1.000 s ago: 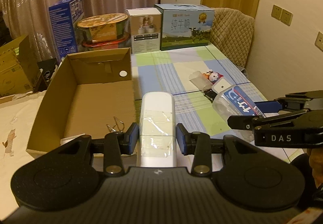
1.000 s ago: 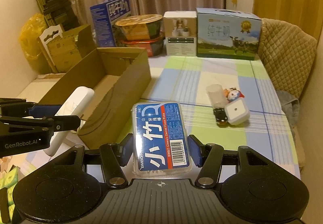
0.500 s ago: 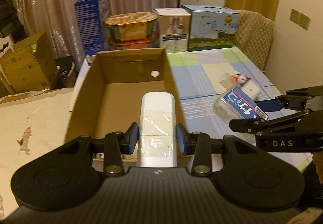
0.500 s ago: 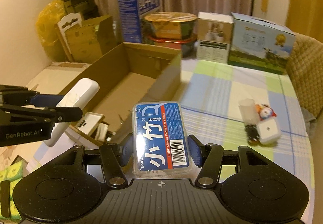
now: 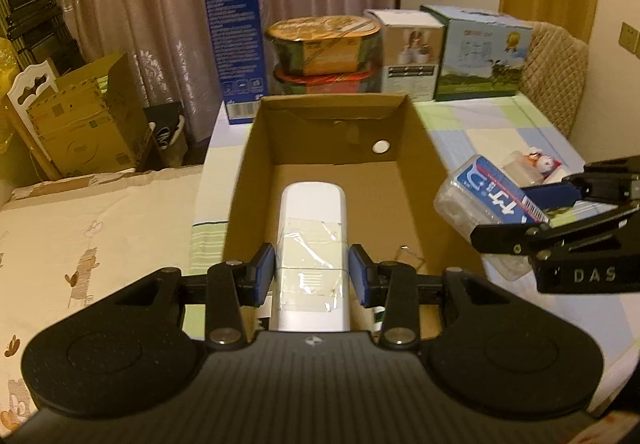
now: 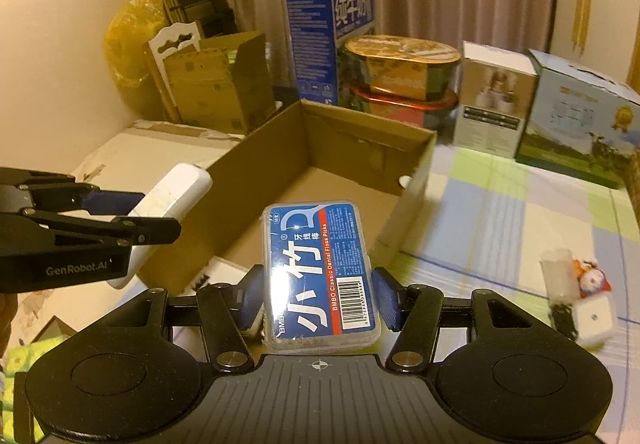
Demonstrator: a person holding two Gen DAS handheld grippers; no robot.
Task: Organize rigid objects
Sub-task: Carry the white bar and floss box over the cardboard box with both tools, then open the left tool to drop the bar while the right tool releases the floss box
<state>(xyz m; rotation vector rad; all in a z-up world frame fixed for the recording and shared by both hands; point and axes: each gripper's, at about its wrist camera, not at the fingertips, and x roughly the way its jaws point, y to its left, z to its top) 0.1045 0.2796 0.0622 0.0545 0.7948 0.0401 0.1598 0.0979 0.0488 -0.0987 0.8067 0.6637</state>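
My left gripper is shut on a long white device with clear tape on it, held over the near end of an open cardboard box. My right gripper is shut on a clear floss-pick case with a blue label, held above the box's near right corner. The case also shows in the left wrist view, and the white device in the right wrist view. A wire clip and a white card lie in the box.
A small white cube, a clear cup and a little toy lie on the checked tablecloth at the right. Boxes and stacked food tubs stand behind the box. Cardboard cartons stand at the left.
Both grippers have swung left, from over the tablecloth to over the cardboard box, each still holding its object. The box now fills the middle of both views.
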